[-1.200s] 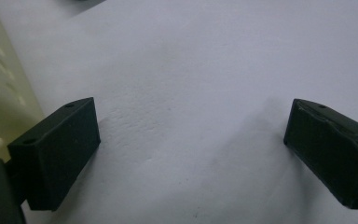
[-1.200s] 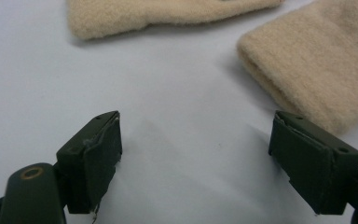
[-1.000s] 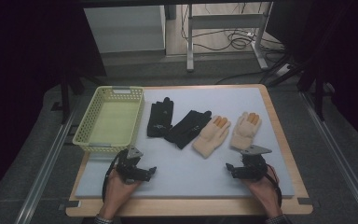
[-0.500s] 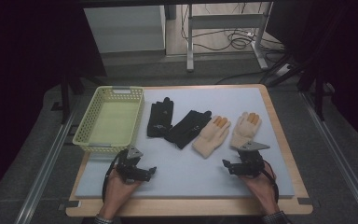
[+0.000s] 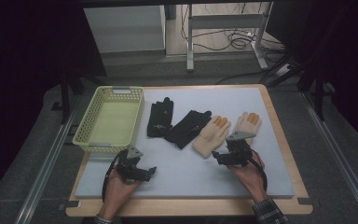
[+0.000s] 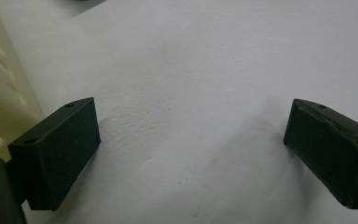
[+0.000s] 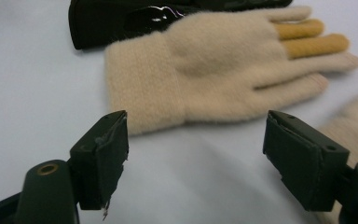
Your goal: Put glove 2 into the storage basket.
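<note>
The right hand-held gripper (image 5: pixel 221 156) hovers with its jaws spread wide just short of the cuff of a beige glove (image 7: pixel 223 70), which lies flat on the table (image 5: pixel 279 135) between a black glove (image 5: pixel 189 127) and a second beige glove (image 5: pixel 248 124). The left hand-held gripper (image 5: pixel 149 171) is also spread, holding nothing, low over bare grey mat near the front edge, just in front of the yellow basket (image 5: pixel 86 140).
</note>
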The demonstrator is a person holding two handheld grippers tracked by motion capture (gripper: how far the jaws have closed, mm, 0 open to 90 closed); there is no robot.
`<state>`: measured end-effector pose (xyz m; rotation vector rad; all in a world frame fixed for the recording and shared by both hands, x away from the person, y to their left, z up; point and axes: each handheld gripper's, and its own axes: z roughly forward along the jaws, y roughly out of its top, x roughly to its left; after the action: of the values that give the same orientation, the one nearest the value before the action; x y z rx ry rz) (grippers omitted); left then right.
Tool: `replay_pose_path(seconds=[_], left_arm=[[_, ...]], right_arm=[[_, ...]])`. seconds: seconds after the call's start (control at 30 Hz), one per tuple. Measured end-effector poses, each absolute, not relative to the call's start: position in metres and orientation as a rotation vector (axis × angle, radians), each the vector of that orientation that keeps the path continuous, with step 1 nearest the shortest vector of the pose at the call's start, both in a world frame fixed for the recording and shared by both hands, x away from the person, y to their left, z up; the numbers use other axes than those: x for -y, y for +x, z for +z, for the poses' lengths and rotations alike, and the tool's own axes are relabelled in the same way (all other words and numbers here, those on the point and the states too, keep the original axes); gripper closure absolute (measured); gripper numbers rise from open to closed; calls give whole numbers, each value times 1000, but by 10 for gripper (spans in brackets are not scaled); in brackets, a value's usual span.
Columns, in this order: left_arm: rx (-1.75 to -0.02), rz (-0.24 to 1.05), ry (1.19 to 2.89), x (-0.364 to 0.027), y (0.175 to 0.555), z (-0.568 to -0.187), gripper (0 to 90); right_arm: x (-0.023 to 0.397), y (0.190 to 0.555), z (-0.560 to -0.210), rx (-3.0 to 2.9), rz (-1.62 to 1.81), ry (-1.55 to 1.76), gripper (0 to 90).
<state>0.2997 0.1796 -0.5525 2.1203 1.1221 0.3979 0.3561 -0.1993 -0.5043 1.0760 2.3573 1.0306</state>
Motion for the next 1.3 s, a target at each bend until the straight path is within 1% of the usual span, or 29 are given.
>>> replay_pose_path(seconds=[0.1, 0.2, 0.43, 0.77, 0.9, 0.97, 1.0, 1.07, 1.2, 1.3], left_arm=[[-1122, 398, 2121, -180, 300, -552, 36], [-1122, 398, 2120, -180, 300, -552, 36], [-1121, 397, 2121, -180, 300, -552, 36], [-1118, 398, 2123, -180, 300, -552, 36], [-1118, 398, 2123, -180, 300, -552, 36], [-1118, 397, 2123, -180, 300, -552, 36], [-1118, 397, 2123, -180, 300, -552, 36], [-1118, 397, 2122, -180, 300, -553, 36], [-1117, 398, 2125, -180, 300, -552, 36], [-1118, 397, 2123, -180, 300, -553, 36]], right_arm=[[192, 364, -502, -2372, 1043, 1072, 232], [183, 373, -499, -2378, 1063, 1061, 260], [160, 394, -489, -2384, 1050, 1018, 349], [133, 428, -489, -2396, 1026, 1016, 472], [124, 441, -489, -2398, 1014, 1028, 483], [120, 448, -490, -2399, 1012, 1036, 481], [117, 451, -492, -2397, 1014, 1042, 466], [111, 457, -495, -2393, 1008, 1060, 404], [98, 468, -505, -2398, 977, 1098, 307], [90, 476, -515, -2383, 895, 1153, 273]])
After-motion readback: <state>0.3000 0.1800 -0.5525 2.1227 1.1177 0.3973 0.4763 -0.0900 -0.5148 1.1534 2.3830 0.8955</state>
